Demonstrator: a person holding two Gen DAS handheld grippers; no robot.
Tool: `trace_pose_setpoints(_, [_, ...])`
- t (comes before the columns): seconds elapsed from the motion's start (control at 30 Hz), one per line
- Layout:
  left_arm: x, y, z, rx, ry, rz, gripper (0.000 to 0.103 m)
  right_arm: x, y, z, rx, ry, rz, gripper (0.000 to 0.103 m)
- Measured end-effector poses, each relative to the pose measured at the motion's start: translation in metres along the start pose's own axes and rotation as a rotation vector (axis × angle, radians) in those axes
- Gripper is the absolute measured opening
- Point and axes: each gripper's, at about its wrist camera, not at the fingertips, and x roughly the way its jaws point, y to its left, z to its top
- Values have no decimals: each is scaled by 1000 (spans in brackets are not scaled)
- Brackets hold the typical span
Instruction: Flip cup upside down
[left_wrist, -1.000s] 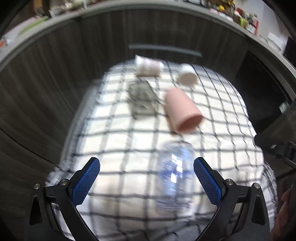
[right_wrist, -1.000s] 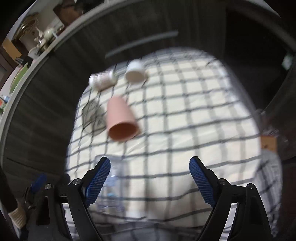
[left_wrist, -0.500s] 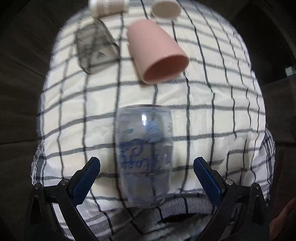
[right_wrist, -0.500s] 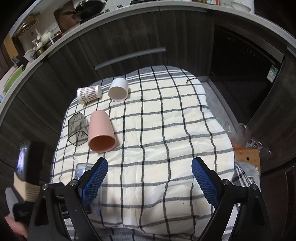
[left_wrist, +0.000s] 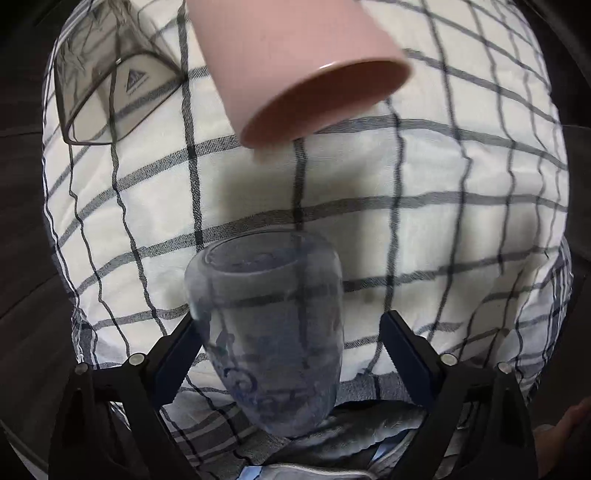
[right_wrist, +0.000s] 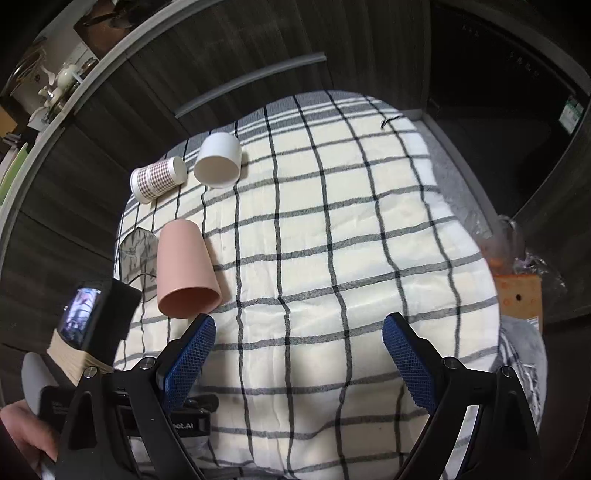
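Observation:
A clear bluish plastic cup (left_wrist: 269, 332) with blue print lies on its side on the checked cloth (left_wrist: 424, 229), its base pointing away from me. My left gripper (left_wrist: 291, 354) is open with the cup between its jaws, the left finger close against the cup's side. A pink cup (left_wrist: 291, 59) lies on its side just beyond, mouth toward me; it also shows in the right wrist view (right_wrist: 184, 266). My right gripper (right_wrist: 299, 354) is open and empty above the cloth (right_wrist: 351, 258).
A grey transparent square cup (left_wrist: 107, 74) lies at the far left. A patterned paper cup (right_wrist: 157, 179) and a white cup (right_wrist: 218, 159) lie at the cloth's far edge. Dark cabinet fronts (right_wrist: 240, 48) stand behind. An orange box (right_wrist: 517, 299) sits at the right.
My left gripper has dropped and moved forward, so the clear cup now sits between its jaws. The right gripper has stayed almost still.

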Motion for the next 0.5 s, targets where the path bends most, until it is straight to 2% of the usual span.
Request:
trace_pose_setpoints(0.03, [2,1,2,-2,2,7,91,5,-1,1,5,8,6,92])
trace_pose_setpoints(0.1, [5,3,7,-5,3,26,80,13,-3,2,16,25,18,92])
trace_pose_setpoints(0.17, [8,4,10,-8,10,29,73,20,-4,3,26,43,30,92])
trace_pose_setpoints(0.37, [9,8,10,1,-15,19,72,27,-4,3,33,47,38,92])
trace_pose_setpoints(0.5, [-2,8,-5,0,-70,1,72,24,-6,2,40,41,39,92])
